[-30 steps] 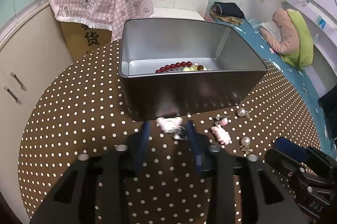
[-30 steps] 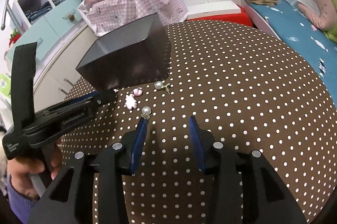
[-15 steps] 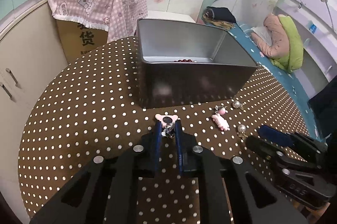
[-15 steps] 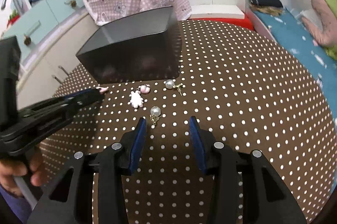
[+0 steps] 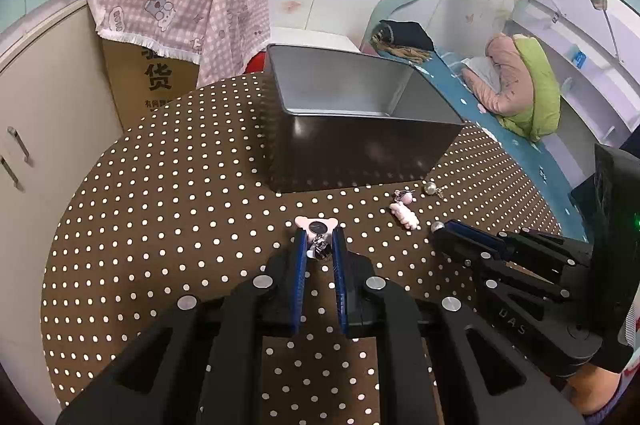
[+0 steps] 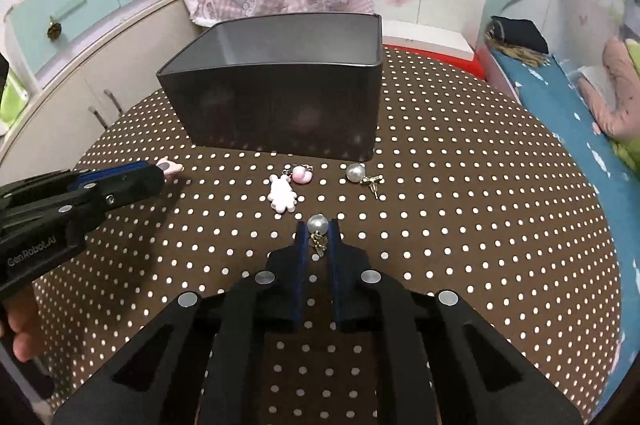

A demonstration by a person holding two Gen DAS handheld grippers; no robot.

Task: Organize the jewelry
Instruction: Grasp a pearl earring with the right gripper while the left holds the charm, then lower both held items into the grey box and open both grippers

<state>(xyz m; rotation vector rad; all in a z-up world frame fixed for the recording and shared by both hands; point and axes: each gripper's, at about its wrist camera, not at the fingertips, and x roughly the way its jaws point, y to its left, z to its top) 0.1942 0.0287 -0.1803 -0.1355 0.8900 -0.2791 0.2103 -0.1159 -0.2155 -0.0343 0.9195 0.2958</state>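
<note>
A pink bear-head earring (image 5: 316, 224) lies on the dotted brown tablecloth, and my left gripper (image 5: 319, 239) is shut on its metal hook. From the right wrist view, that gripper (image 6: 156, 173) comes in from the left with the pink piece (image 6: 172, 167) at its tip. My right gripper (image 6: 318, 230) is closing its jaws on a pearl earring (image 6: 318, 224); the pads squeeze the gold hook and the pearl sticks out in front. The dark metal tin (image 6: 280, 105) stands open just behind both earrings. Its inside is hidden from here.
A pink bear charm (image 6: 282, 194) with a pink heart (image 6: 300, 174) and a second pearl earring (image 6: 355, 172) lie in front of the tin. The round table's edge (image 5: 80, 193) curves off left; cabinets, a covered box and a bed surround it.
The left jaws closed on the pink earring's hook and drew back from the tin. The right gripper moved up to the pearl earring and its jaws came together around the hook.
</note>
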